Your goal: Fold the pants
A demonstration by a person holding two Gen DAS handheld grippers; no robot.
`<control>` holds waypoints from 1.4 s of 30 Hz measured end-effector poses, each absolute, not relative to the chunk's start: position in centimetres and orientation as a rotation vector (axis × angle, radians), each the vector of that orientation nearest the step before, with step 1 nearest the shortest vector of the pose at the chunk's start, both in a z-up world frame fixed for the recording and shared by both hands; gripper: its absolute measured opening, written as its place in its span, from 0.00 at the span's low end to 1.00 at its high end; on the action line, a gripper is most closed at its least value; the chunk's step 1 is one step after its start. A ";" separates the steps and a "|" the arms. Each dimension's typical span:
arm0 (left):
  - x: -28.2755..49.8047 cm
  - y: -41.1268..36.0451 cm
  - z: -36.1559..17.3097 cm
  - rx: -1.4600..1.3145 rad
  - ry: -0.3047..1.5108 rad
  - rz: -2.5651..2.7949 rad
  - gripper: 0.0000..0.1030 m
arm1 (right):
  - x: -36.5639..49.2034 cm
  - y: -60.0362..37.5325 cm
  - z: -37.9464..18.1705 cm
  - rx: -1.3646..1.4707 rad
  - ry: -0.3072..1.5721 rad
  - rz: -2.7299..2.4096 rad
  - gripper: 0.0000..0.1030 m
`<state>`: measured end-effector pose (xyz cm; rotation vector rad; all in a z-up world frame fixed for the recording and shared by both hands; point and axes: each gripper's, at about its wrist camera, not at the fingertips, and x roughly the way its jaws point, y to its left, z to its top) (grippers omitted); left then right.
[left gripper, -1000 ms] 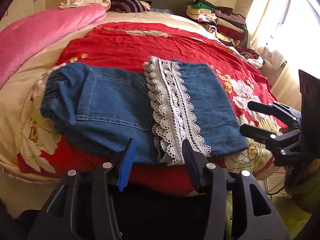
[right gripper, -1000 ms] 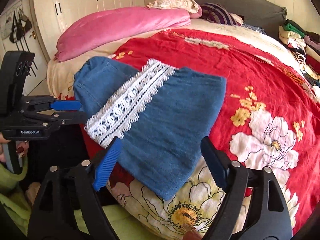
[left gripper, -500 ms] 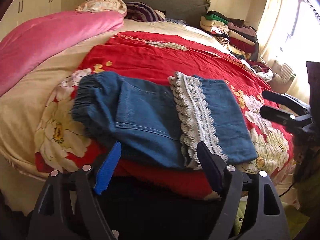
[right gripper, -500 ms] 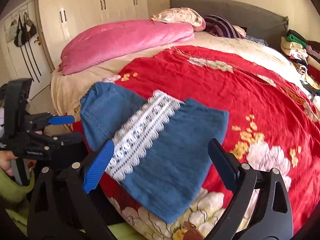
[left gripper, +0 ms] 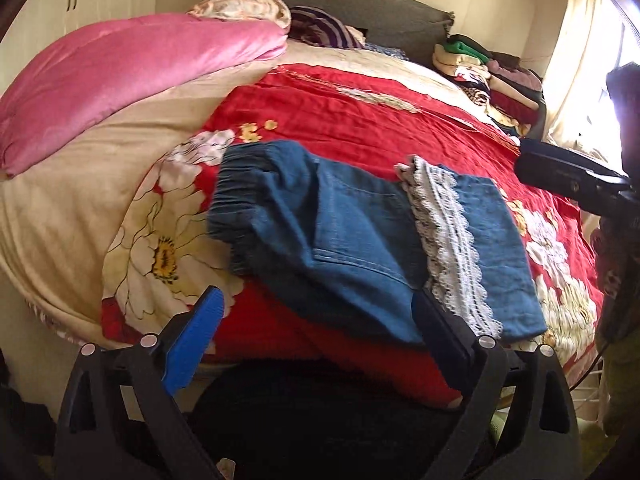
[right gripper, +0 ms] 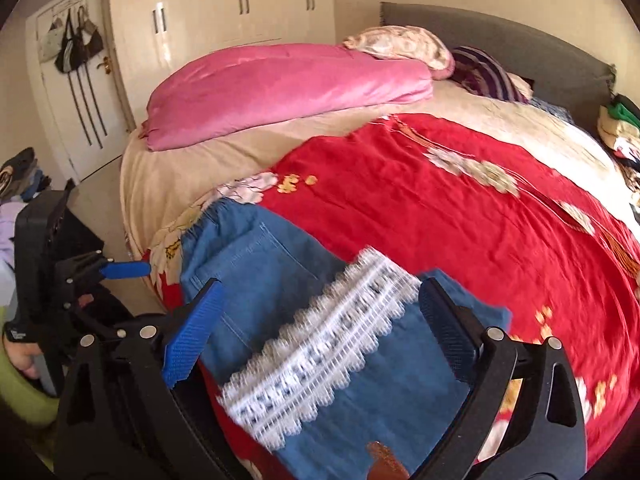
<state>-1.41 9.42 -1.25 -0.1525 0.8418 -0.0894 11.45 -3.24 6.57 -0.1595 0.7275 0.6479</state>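
- Looking along both grippers, we see the folded blue denim pants with a white lace trim band (left gripper: 352, 236) lying flat on the red floral bedspread (left gripper: 360, 120), near the bed's front edge.
- The elastic waistband faces the cream part of the cover on the left; the lace band runs across the fold, with a plain denim panel to its right.
- Our left gripper (left gripper: 316, 332) hangs just short of the pants' near edge; its jaws are opening, already spread wide, with nothing clamped. The blue pad (left gripper: 192, 344) sits over red cover, the dark pad (left gripper: 444, 340) in front of the lace end.
- Our right gripper (right gripper: 320, 332) is above the lace band and denim panel; its jaws are also opening, wide apart, and we see no cloth pinched, though the view is motion-blurred.
- From the right wrist camera, the left gripper shows at the far left, held by a hand (right gripper: 24, 356).
- A pink quilted duvet roll (left gripper: 132, 76) lies along the far left of the bed, well apart from the pants.
- A stack of folded clothes (left gripper: 480, 72) sits at the far right by the grey headboard (left gripper: 360, 4).
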 end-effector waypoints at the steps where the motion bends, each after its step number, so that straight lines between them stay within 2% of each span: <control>1: -1.4 9.6 -1.4 -0.158 0.843 -0.085 0.91 | 11.8 -2.6 6.5 -0.164 0.733 0.662 0.89; 14: -0.3 13.3 -3.6 -0.328 0.848 -0.055 0.89 | 15.0 5.5 5.3 -0.260 0.809 0.834 0.89; 19: 0.3 13.3 -4.3 -0.376 0.835 -0.081 0.71 | 16.9 8.7 4.3 -0.302 0.864 0.889 0.89; 21: 0.7 13.3 -4.7 -0.400 0.835 -0.108 0.46 | 17.5 9.8 3.8 -0.309 0.890 0.914 0.89; 23: 1.2 13.1 -5.3 -0.419 0.849 -0.136 0.35 | 18.0 11.1 3.1 -0.329 0.912 0.936 0.89; 24: 1.5 12.8 -5.8 -0.416 0.862 -0.146 0.33 | 18.2 11.6 2.8 -0.339 0.919 0.940 0.89; 34: 2.4 12.9 -7.0 -0.439 0.876 -0.172 0.33 | 19.5 15.5 -1.6 -0.418 1.034 0.980 0.89; 36: 2.5 13.0 -7.0 -0.446 0.878 -0.176 0.34 | 19.4 15.8 -2.1 -0.406 1.047 1.020 0.69; 37: 2.6 13.0 -7.0 -0.451 0.876 -0.178 0.34 | 19.4 15.7 -2.2 -0.406 1.042 1.025 0.66; 38: 2.6 13.1 -7.0 -0.457 0.872 -0.180 0.34 | 19.4 15.5 -2.1 -0.405 1.034 1.029 0.57; 39: 2.6 13.1 -6.9 -0.460 0.863 -0.177 0.38 | 19.6 14.9 -1.9 -0.386 1.027 1.038 0.49; 40: 2.6 13.1 -6.7 -0.459 0.857 -0.176 0.41 | 19.8 14.2 -1.7 -0.356 1.025 1.047 0.45; 42: 2.5 13.0 -6.3 -0.457 0.846 -0.174 0.55 | 20.0 12.4 -0.7 -0.287 1.006 1.065 0.34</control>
